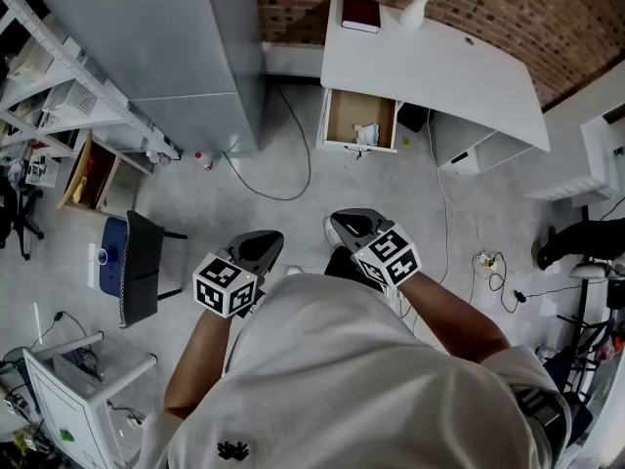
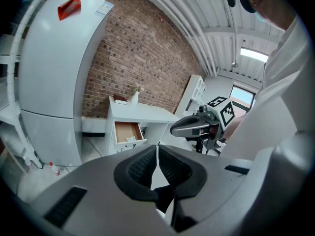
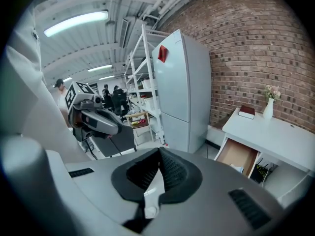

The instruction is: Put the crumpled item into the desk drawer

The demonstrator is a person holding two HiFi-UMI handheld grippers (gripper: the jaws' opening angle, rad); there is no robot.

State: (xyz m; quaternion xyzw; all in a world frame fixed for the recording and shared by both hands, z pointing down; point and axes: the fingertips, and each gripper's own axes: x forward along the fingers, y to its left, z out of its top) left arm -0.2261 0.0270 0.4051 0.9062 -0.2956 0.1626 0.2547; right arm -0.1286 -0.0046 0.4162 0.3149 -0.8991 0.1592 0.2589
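Observation:
A white desk (image 1: 430,62) stands against the brick wall, its drawer (image 1: 359,117) pulled open. A pale crumpled item (image 1: 366,134) lies in the drawer's right front corner; it also shows in the left gripper view (image 2: 130,139) and the right gripper view (image 3: 237,168). Both grippers hang close to my chest, well short of the desk. My left gripper (image 1: 266,245) is shut with nothing between its jaws (image 2: 158,149). My right gripper (image 1: 349,225) is shut and empty too (image 3: 159,152).
A tall grey fridge (image 1: 166,47) stands left of the desk, with metal shelving (image 1: 59,96) beyond it. A black chair (image 1: 142,267) is at my left. Cables (image 1: 283,169) trail over the floor. A book (image 1: 360,13) and a vase (image 1: 415,8) rest on the desk.

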